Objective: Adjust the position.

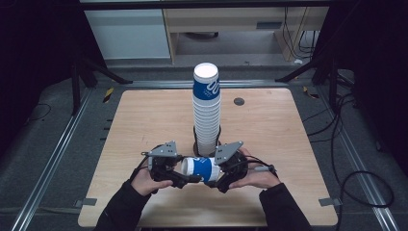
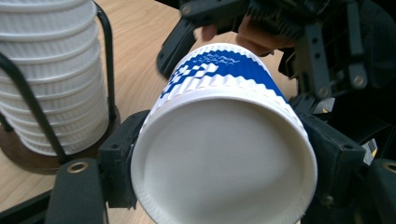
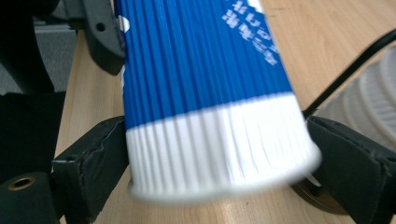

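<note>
A blue-and-white ribbed paper cup (image 1: 202, 168) lies on its side in the air between my two grippers, just above the near part of the table. My left gripper (image 1: 185, 176) is shut on its closed base end: in the left gripper view both pads press the cup (image 2: 224, 154) at the bottom rim. My right gripper (image 1: 216, 179) holds the wide mouth end, where the cup (image 3: 201, 93) fills the gap between its pads (image 3: 100, 149). Right behind stands a tall stack of the same cups (image 1: 207, 110), upside down in a black wire holder.
The wooden table (image 1: 144, 120) has a small dark round disc (image 1: 239, 101) at its back right. The holder's round base (image 2: 28, 161) and the stack (image 2: 51, 70) sit close to the left gripper. Metal rails and cables run along the floor on both sides.
</note>
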Motion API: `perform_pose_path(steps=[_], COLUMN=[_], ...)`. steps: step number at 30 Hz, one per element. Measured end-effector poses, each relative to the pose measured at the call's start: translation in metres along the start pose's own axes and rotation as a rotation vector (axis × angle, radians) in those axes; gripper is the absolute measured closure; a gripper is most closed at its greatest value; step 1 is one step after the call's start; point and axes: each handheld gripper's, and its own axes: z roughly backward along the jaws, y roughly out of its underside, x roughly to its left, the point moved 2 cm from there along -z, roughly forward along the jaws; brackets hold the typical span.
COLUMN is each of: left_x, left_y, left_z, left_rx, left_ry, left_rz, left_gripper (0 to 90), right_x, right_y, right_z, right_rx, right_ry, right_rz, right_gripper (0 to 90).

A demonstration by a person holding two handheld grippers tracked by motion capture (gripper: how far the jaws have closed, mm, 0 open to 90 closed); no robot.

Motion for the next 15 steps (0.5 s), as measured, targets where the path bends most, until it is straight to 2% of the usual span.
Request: perform_pose_path(steps=[3,5,10,13,15], left_x=[0.002,0.005,0.01,0.013,0.013], left_y=[0.0,0.0,0.0,0.001,0.002], left_z=[0.004,0.008,0.018,0.023,0.023], left_rx=[-0.011,-0.023,-0.07,-0.137,-0.151], left_ry=[-0.011,-0.023,-0.052,-0.058,-0.06], left_rz=[0.002,0.006,0.007,0.018,0.017], left_gripper=[24.7,24.7,24.6,24.6,24.6], right_x=[-0.002,-0.005,-0.008,-0.01,-0.011], right_y=[0.0,0.003,0.008,0.017,0.022], right_z=[0.007,0.019,0.035,0.048,0.052], right_rx=[-0.022,-0.056,-0.106,-0.166,-0.19], right_ry=[0.013,0.039,0.074,0.094,0.093], right_rz=[-0.015,-0.052,-0.094,-0.158,-0.186], right_gripper=[7.4,7.0,6.9,6.4,6.3])
